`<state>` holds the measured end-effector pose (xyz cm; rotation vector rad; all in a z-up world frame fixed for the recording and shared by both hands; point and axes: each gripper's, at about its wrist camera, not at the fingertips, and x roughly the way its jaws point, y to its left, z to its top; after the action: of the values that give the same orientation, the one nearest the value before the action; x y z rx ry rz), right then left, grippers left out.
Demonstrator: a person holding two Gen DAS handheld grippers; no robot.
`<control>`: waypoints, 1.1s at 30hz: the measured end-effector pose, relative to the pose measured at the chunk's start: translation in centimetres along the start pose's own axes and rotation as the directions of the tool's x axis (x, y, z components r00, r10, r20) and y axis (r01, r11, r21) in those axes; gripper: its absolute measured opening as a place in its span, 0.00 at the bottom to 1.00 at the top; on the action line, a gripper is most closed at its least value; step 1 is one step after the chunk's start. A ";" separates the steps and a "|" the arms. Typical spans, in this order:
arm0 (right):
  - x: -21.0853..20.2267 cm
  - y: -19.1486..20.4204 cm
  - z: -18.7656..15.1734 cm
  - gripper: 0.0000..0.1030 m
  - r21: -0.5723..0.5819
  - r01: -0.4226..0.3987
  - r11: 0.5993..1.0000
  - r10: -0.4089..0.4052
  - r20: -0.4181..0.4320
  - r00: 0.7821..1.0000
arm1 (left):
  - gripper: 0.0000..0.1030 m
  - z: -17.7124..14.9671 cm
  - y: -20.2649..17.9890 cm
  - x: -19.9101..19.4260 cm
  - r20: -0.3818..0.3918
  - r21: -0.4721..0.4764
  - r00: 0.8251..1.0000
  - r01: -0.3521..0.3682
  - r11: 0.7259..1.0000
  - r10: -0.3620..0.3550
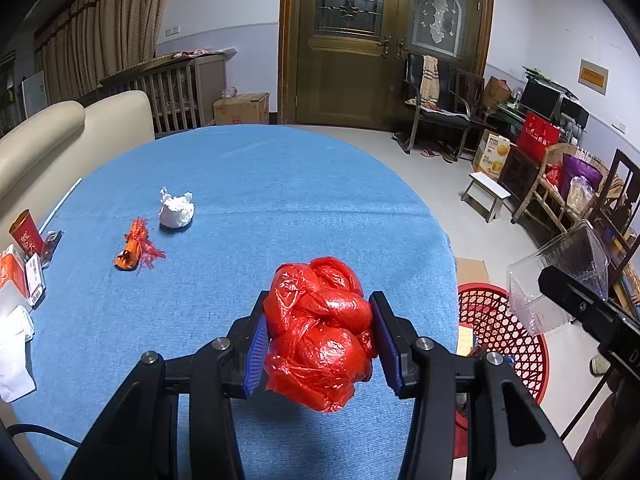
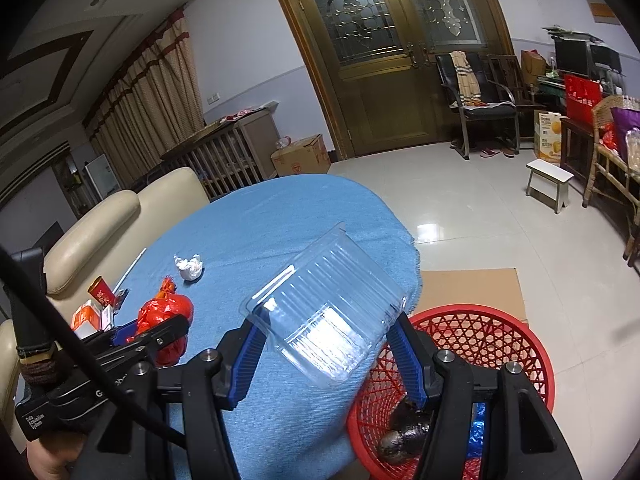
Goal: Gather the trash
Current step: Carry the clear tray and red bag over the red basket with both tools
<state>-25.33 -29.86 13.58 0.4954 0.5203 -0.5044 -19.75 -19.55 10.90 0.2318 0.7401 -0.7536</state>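
My left gripper (image 1: 319,304) is shut on a crumpled red plastic bag (image 1: 320,332), held just above the blue-clothed table (image 1: 260,184). My right gripper (image 2: 328,318) is shut on a clear ribbed plastic container (image 2: 328,300), tilted and held over the table's right edge beside a red mesh basket (image 2: 488,332) on the floor. The basket holds a dark lump (image 2: 404,428) and something blue. A white paper wad (image 1: 176,210) and an orange wrapper (image 1: 132,250) lie on the table's left part, well ahead of the left gripper.
A red paper cup (image 1: 26,232), small boxes and white tissue crowd the table's left edge. A cream sofa (image 1: 60,132) stands behind the table. Flat cardboard (image 2: 468,288) lies under the basket. A white stool (image 2: 548,184) and chairs stand along the right wall.
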 end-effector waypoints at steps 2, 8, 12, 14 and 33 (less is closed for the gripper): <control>-0.2 -0.5 0.0 0.61 0.014 0.004 1.000 -0.004 0.005 1.000 | 0.48 0.0 -0.4 0.1 -0.002 0.005 1.000 0.003 1.000 -0.003; -0.6 -2.0 -0.2 0.61 0.040 0.023 0.999 -0.023 0.003 1.000 | 0.48 0.1 -1.4 -0.1 0.005 0.028 1.000 0.017 0.999 -0.017; -0.8 -2.6 -0.5 0.61 0.055 0.027 0.998 -0.028 0.008 1.000 | 0.48 0.1 -2.0 0.1 0.004 0.047 1.000 0.012 0.999 -0.012; -0.8 -3.2 -0.7 0.61 0.073 0.026 0.997 -0.027 0.006 1.000 | 0.48 0.3 -2.4 0.3 -0.002 0.047 1.000 0.017 0.999 -0.017; -1.2 -12.2 -2.8 0.61 0.207 0.185 0.961 -0.181 -0.039 0.983 | 0.48 0.3 -10.1 0.7 -0.013 0.164 0.991 0.134 0.977 -0.133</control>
<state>-34.05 -37.25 8.39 0.6582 0.5375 -0.7377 -26.23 -27.32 11.24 0.3353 0.7006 -0.9442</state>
